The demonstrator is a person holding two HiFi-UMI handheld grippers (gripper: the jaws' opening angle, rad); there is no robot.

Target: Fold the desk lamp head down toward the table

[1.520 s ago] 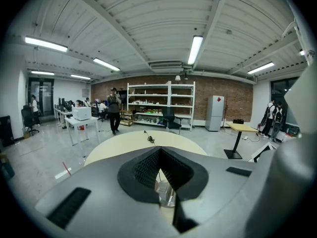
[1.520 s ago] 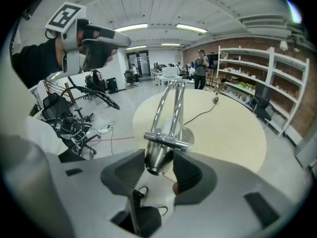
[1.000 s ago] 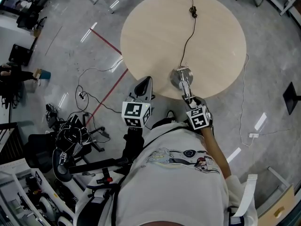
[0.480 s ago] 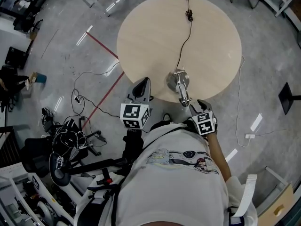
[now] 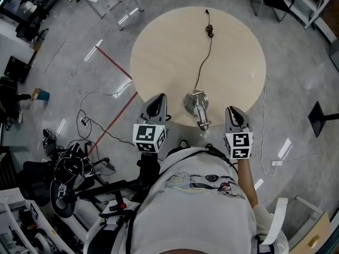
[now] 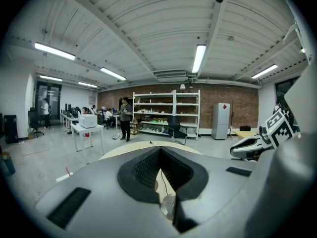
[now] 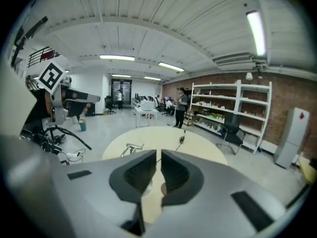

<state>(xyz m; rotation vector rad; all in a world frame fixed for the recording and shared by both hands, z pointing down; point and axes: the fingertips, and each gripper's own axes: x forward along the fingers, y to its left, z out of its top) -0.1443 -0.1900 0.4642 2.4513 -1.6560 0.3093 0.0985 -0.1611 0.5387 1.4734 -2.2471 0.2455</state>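
Standing beside the round bench [image 5: 233, 62], I see the desk lamp [image 5: 197, 107] close to its near edge, between the two grippers and touched by neither. Its silver base is on the wood, and its arm and head reach toward the person, about to the rim. The left gripper [image 5: 155, 106] is clenched on nothing. The right gripper [image 5: 233, 115] has just been closing, and its jaws are drawn almost together with nothing between them.

My worry is that edge: a push on the head with the base unheld could, I think, slide or tip the lamp off the bench. The cord [image 5: 204, 62] trailing across the top could tug it askew. A nearly closed right gripper would also only knock the arm instead of gripping it
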